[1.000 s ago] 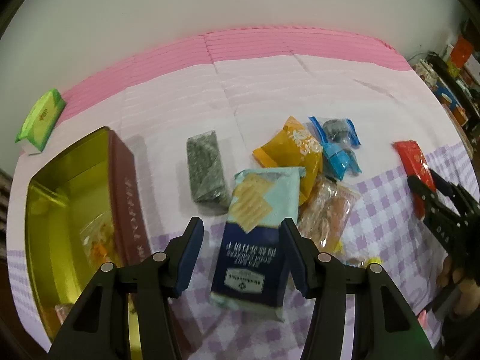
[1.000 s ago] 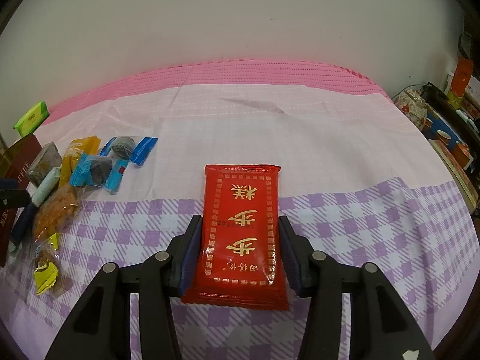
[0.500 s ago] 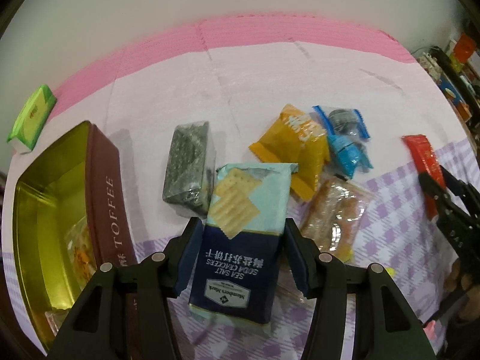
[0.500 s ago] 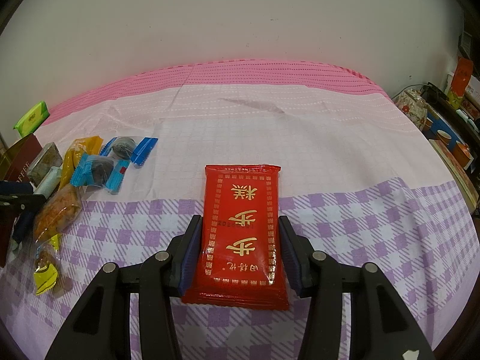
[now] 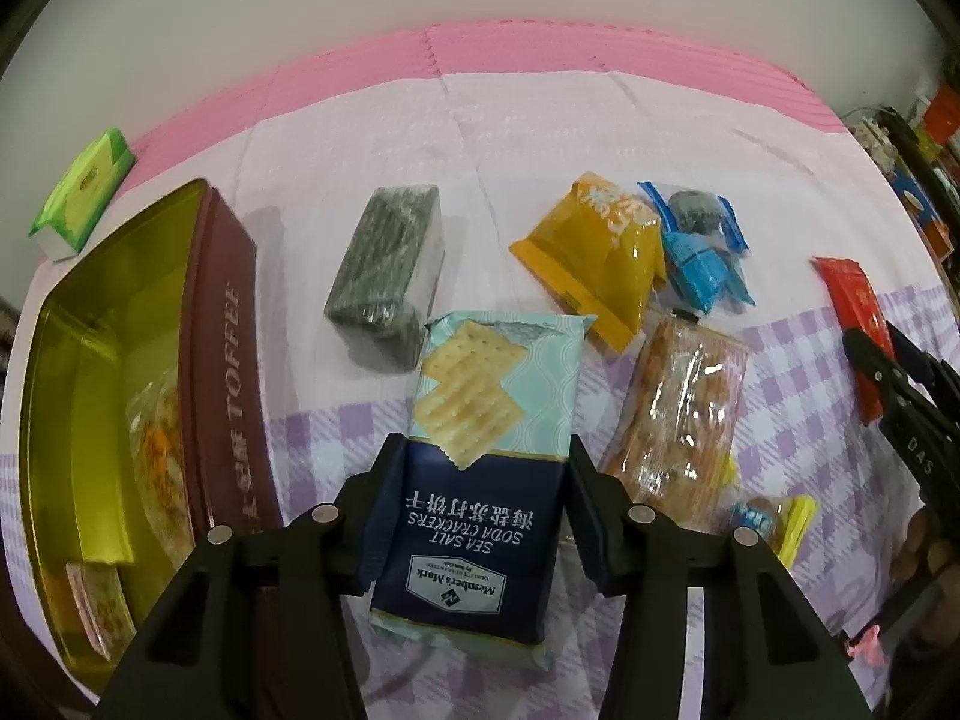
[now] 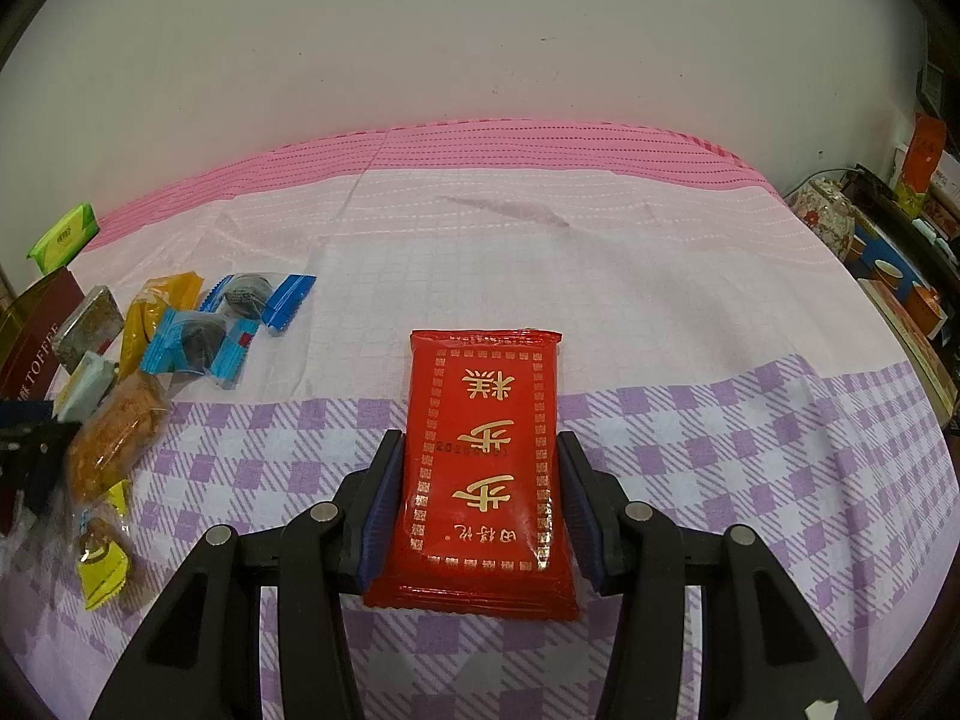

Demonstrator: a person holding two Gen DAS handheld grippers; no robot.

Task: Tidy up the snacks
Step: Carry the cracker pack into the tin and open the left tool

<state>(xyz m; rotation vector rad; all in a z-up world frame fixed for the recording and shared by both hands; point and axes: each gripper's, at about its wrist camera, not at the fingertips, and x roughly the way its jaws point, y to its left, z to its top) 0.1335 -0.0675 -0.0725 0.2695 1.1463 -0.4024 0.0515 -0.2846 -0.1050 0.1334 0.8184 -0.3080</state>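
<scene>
Since a second ago the left gripper (image 5: pixel 480 510) has come in over the soda cracker pack (image 5: pixel 480 450), which sat ahead of its tips then and is now lying between them; right side is unchanged. Left jaws are closing, blue pads sitting right at both long edges of the pack, looking like contact on each side. The pack is lying flat on the checked tablecloth (image 5: pixel 336 426), just right of the open toffee tin (image 5: pixel 222 360). Tin is already holding a couple of clear-wrapped snacks.

Beyond the crackers: dark green packet (image 5: pixel 384 276), yellow packet (image 5: pixel 600 258), two blue-wrapped sweets (image 5: pixel 702 240), clear pack of orange snacks (image 5: pixel 684 414) all lying loose on the cloth. Green tissue pack (image 5: pixel 84 192) is sitting past the tin's far corner.

Right gripper (image 6: pixel 480 510) is clamping the red snack packet (image 6: pixel 486 450) by its long edges, narrow gap, packet resting low on the cloth, well apart from the pile.
</scene>
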